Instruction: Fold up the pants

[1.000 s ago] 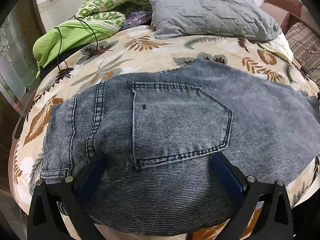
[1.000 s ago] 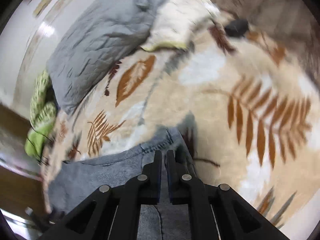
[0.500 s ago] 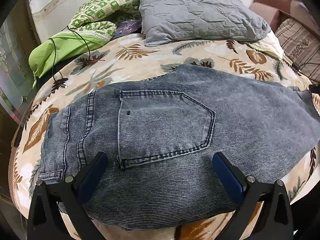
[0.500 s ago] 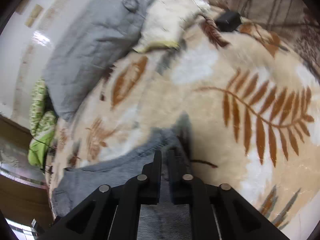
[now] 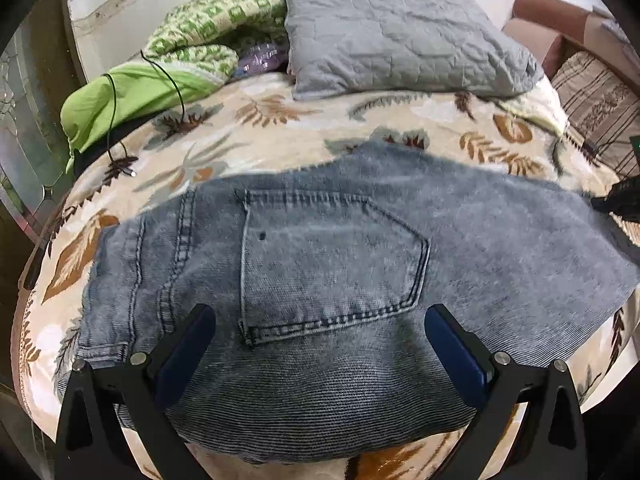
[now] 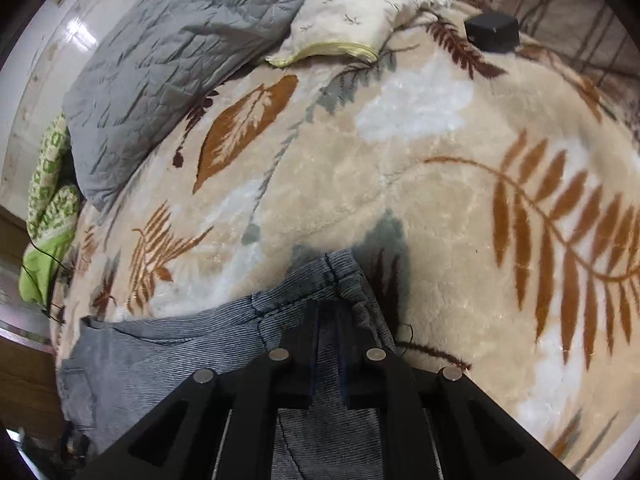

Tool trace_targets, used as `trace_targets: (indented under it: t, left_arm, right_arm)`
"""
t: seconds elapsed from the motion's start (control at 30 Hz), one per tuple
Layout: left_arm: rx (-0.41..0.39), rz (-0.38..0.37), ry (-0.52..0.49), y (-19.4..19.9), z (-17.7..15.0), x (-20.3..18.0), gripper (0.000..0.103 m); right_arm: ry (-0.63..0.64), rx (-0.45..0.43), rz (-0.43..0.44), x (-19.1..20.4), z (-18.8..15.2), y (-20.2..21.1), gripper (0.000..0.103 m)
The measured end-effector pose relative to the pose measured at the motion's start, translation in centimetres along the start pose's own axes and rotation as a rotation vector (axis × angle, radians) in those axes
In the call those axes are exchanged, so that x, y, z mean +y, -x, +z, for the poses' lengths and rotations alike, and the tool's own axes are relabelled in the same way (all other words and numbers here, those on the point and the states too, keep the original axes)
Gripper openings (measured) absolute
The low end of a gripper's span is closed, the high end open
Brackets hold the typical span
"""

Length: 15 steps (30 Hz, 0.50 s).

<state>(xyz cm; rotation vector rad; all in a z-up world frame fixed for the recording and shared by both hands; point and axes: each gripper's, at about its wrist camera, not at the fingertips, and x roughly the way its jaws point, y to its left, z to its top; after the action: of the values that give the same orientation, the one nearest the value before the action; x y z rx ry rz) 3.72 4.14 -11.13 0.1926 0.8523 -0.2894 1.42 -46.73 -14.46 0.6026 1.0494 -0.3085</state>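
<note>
- Pinching the hem end of the jeans point(image 6: 224, 344), the right gripper point(image 6: 327, 320) has its fingers together on a thin bite of denim; a sharp tug could pull the cloth free.
- Hovering over the back pocket point(image 5: 328, 264), the left gripper point(image 5: 320, 344) has its fingers wide apart and holds nothing, so the waist end lying flat on the leaf-print blanket point(image 5: 280, 136) may drag and bunch.
- A skewed carry would likely leave the fold crooked.

Grey pillow point(image 5: 400, 40) on leaf-patterned blanket point(image 6: 420, 184)
</note>
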Motion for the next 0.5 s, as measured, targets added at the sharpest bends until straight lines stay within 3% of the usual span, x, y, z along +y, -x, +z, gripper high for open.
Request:
trace_targets:
  t: [0.13, 0.23, 0.33, 0.5]
  left_arm:
    - [-0.061, 0.019, 0.021, 1.3, 0.2, 0.4, 0.103]
    - [-0.093, 0.047, 0.052, 2.0, 0.4, 1.0, 0.103]
    - [-0.108, 0.083, 0.088, 2.2, 0.6, 1.6, 0.103]
    - [-0.122, 0.123, 0.124, 2.3, 0.8, 2.4, 0.103]
  right_arm:
    - [0.032, -0.071, -0.012, 0.8, -0.4, 2.0, 0.010]
    - [0.084, -0.116, 0.077, 2.4, -1.4, 4.2, 0.011]
    - [0.107, -0.095, 0.114, 4.2, -2.5, 4.6, 0.011]
    - [0.173, -0.037, 0.080, 7.5, -4.6, 3.4, 0.011]
